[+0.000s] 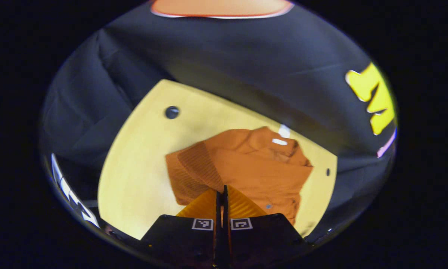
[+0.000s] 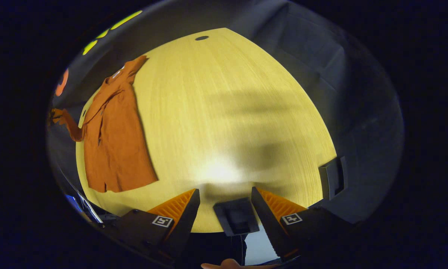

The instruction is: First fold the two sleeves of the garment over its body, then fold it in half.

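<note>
In the left gripper view, the left gripper [image 1: 221, 198] has its fingers pressed close together with almost no gap. Whether they pinch any cloth I cannot tell. The orange shirt [image 1: 246, 164] lies right past the tips, on the yellow desk [image 1: 142, 157]. From here the shirt looks bunched up. A ribbed sleeve [image 1: 194, 168] lies folded across the body at about 9 o'clock from the shirt's middle. The collar, with a small white tag [image 1: 279, 141], sits at about 1 o'clock. A small dark hole [image 1: 171, 112] in the desk is at about 11 o'clock from the shirt.

In the right gripper view, the right gripper [image 2: 224, 198] has its fingers spread wide and holds nothing. It hangs over bare desk [image 2: 224, 112]. Here the whole shirt [image 2: 114, 142] is seen lying long and flat at the 9 o'clock side. Its long way runs from the collar at about 12 o'clock to the hem at 6 o'clock. One sleeve [image 2: 65, 121] sticks out past the desk edge toward 9 o'clock. A small black box [image 2: 236, 216] sits between the fingers at the near desk edge, and another black box [image 2: 332, 177] sits at about 4 o'clock.
</note>
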Motion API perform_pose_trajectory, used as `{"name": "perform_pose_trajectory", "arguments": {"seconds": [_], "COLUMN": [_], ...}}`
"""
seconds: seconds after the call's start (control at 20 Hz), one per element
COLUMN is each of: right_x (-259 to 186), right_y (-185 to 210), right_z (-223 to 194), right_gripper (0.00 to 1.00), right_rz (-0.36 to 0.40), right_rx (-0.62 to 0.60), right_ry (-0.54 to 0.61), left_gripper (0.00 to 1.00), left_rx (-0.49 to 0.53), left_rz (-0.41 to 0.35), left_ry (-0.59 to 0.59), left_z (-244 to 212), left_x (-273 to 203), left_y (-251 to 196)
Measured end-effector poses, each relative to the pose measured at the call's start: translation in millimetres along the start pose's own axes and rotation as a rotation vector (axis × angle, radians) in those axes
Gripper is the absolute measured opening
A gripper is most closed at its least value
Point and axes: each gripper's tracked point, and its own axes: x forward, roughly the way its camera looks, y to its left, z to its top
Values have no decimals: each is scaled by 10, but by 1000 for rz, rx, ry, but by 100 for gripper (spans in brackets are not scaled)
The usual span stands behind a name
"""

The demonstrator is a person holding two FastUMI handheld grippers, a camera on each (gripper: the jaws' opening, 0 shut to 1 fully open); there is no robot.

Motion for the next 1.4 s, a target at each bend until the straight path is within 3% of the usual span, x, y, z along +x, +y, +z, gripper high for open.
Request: {"name": "perform_pose_trajectory", "arguments": {"seconds": [0.05, 0.1, 0.25, 0.3, 0.35, 0.4, 0.5, 0.55, 0.6, 0.7, 0.8, 0.85, 0.9, 1.05, 1.1, 1.15, 1.2, 1.3, 1.35, 1.4], "right_x": [12, 27, 50, 48, 50, 59, 62, 71, 64, 52, 23, -7, -24, -42, -31, -20, -19, -29, -42, -55], "right_y": [-36, -72, -172, -192, -218, -253, -288, -294, -317, -391, -483, -532, -558, -612, -642, -670, -695, -709, -693, -670], "right_z": [20, 32, 50, 60, 78, 89, 87, 108, 111, 99, 85, 81, 100, 123, 113, 116, 131, 183, 199, 192], "right_gripper": [83, 89, 89, 84, 89, 84, 90, 84, 89, 84, 89, 89, 83, 89, 89, 89, 84, 89, 83, 84], "right_rz": [15, 30, 65, 74, 80, 80, 95, 104, 106, 107, 105, 102, 103, 122, 119, 112, 101, 86, 85, 86], "right_rx": [19, 31, 39, 40, 47, 59, 73, 72, 69, 66, 71, 79, 97, 165, 175, 177, 173, 169, 171, 171], "right_ry": [4, 6, 14, 14, 12, 11, 17, 17, 19, 16, 8, 0, -9, -22, -20, -19, -24, -39, -40, -40], "left_gripper": [3, 3, 3, 3, 3, 3, 3, 3, 3, 3, 4, 4, 6, 13, 20, 13, 29, 62, 79, 97], "left_rx": [8, 38, 176, 206, 232, 253, 253, 245, 245, 260, 253, 264, 272, 262, 252, 244, 233, 202, 190, 187], "left_rz": [-20, -28, -35, -42, -50, -55, -68, -73, -53, 12, 22, 17, 3, -20, -50, -68, -62, -69, -77, -88], "left_ry": [-12, -13, 16, 39, 64, 82, 125, 146, 163, 177, 144, 142, 156, 178, 180, 171, 136, 100, 89, 84], "left_z": [34, 42, -55, -123, -193, -251, -384, -447, -478, -430, -473, -442, -463, -536, -572, -569, -506, -480, -478, -483], "left_x": [26, 66, 246, 341, 444, 556, 799, 923, 1042, 1204, 1480, 1392, 1377, 1411, 1405, 1369, 1348, 1284, 1269, 1208], "left_y": [-276, -537, -1248, -1473, -1688, -1876, -2209, -2344, -2419, -2444, -2604, -2563, -2613, -2670, -2733, -2775, -2751, -2694, -2666, -2622]}}
